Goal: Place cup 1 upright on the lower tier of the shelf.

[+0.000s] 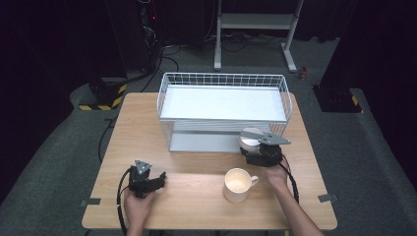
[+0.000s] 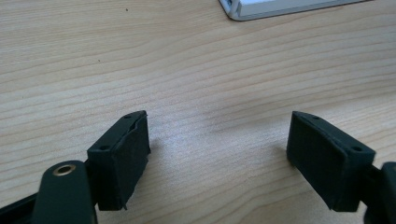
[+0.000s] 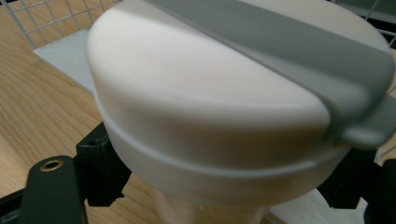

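A white round container [image 1: 250, 138] with a grey band across its lid [image 3: 280, 56] sits between the jaws of my right gripper [image 1: 249, 148], in front of the wire basket's near right corner. In the right gripper view the black jaws press on both of its sides, so my right gripper [image 3: 224, 184] is shut on it. A cream mug [image 1: 238, 184] stands on the table just left of the right hand, handle to the right. My left gripper [image 1: 159, 179] rests at the front left; its jaws [image 2: 217, 154] stand open over bare wood.
A white wire basket [image 1: 221, 75] with a pale flat floor stands at the back middle of the wooden table [image 1: 147, 123]; its mesh [image 3: 46, 18] and base corner [image 2: 280, 7] appear close by. Black cables trail from both grippers. Tape marks sit at the front corners.
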The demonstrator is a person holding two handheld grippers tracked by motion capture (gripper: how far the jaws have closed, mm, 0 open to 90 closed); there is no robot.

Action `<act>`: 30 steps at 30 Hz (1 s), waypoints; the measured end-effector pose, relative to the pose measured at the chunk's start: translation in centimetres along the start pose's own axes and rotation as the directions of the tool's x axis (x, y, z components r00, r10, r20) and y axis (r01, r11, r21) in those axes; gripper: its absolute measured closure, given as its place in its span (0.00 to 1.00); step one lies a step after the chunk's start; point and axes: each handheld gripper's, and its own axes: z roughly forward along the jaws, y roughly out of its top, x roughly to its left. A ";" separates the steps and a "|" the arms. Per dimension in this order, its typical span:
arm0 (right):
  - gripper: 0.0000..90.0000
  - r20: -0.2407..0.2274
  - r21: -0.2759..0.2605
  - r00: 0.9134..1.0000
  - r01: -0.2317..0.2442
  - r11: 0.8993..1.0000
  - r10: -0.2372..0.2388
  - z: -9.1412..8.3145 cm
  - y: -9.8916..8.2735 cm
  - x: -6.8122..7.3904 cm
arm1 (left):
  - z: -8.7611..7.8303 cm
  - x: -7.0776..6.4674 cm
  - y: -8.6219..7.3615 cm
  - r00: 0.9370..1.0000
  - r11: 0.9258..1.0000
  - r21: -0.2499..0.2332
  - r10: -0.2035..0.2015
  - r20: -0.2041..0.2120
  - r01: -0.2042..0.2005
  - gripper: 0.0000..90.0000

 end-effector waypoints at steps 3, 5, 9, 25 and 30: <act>0.21 0.004 0.010 1.000 -0.003 1.000 0.002 0.5 0.1 -0.1 | 0.0 0.0 0.0 1.000 1.000 -0.002 -0.003 -0.002 0.003 0.24; 0.21 0.004 0.014 1.000 -0.011 1.000 0.011 0.6 0.1 -0.1 | 0.0 0.0 0.0 1.000 1.000 -0.002 -0.003 -0.002 0.003 0.24; 0.21 0.010 0.013 1.000 -0.011 1.000 0.011 1.0 0.4 -0.3 | 0.0 0.0 0.0 1.000 1.000 -0.003 -0.003 -0.002 0.003 0.24; 0.21 0.018 -0.005 0.999 -0.030 1.000 0.030 1.9 0.5 -0.8 | 0.0 0.0 0.0 1.000 1.000 -0.002 -0.004 -0.002 0.004 0.25; 0.21 0.030 -0.020 0.999 -0.025 1.000 0.025 2.2 0.4 -1.0 | 0.0 0.0 0.0 1.000 1.000 -0.002 -0.004 -0.003 0.004 0.25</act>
